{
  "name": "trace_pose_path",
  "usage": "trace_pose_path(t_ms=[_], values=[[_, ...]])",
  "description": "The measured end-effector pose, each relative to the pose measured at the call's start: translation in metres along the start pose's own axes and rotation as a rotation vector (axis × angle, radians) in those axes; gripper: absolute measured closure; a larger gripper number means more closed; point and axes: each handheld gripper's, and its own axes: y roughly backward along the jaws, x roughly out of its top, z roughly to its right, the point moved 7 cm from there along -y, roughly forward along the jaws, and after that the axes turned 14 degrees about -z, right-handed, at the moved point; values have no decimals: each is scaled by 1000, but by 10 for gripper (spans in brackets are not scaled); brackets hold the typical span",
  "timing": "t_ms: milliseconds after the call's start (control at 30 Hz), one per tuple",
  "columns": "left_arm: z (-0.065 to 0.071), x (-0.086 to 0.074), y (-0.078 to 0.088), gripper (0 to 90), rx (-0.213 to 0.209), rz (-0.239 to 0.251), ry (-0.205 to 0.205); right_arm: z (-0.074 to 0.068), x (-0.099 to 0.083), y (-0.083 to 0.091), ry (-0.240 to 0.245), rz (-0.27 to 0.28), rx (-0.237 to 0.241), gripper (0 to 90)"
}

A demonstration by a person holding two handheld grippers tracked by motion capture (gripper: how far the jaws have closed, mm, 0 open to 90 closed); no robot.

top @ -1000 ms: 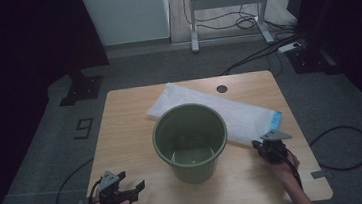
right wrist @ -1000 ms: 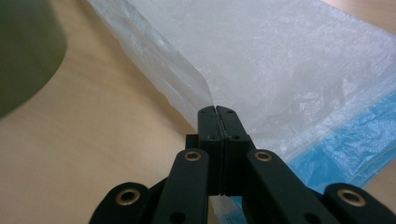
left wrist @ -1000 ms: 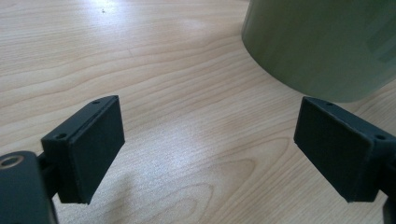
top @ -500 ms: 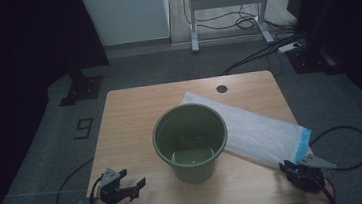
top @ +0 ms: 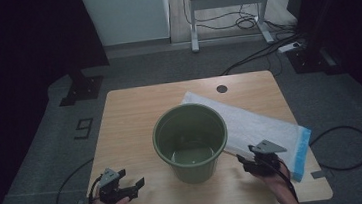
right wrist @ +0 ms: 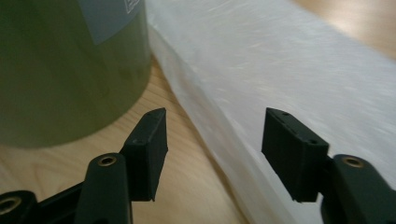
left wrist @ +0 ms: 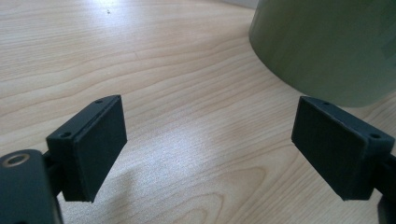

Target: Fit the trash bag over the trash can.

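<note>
our right hand-held gripper [top: 255, 162] has just been opening, empty, beside the white bag [top: 272, 128] on the table [top: 125, 117] behind the green bucket [top: 190, 140]; lining is left. left hand-held gripper [top: 127, 189] open.

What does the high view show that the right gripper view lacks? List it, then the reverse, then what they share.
High view alone: the bucket's open mouth and bare inside, the left gripper with jaws open over bare wood, the table edges, the floor cables, and the pad's blue edge. Right gripper view alone: a pale label on the bucket's wall. Both share the green bucket, the white pad beside it, and the right gripper, whose jaws have just been opening, nothing clamped.
</note>
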Motion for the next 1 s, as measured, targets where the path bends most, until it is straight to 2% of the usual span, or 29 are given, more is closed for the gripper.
trace_pose_path(t_ms=[67,200,267,333,400,533,633,800,1000], values=[[0,0,-1,98,1,-4,-2,-4,7,-14,27,-22,8,409],[1,-1,-1,98,-2,-7,1,-5,16,-33,28,-51,22,437],[1,-3,-1,98,3,-10,-3,-7,12,-41,41,-79,48,489],[1,-4,0,98,4,-10,0,-6,6,-47,61,-108,42,532],[0,-5,0,98,3,-8,8,-4,3,-49,45,-118,45,593],[-1,-7,-1,98,8,-19,8,0,0,-47,39,-108,44,782],[-1,-8,0,98,2,-19,19,3,-5,-42,31,-107,53,862],[0,-6,4,102,6,-12,20,4,-27,-22,-6,-108,92,890],[-2,-10,3,103,27,-27,18,7,-48,-2,-25,-120,95,890]])
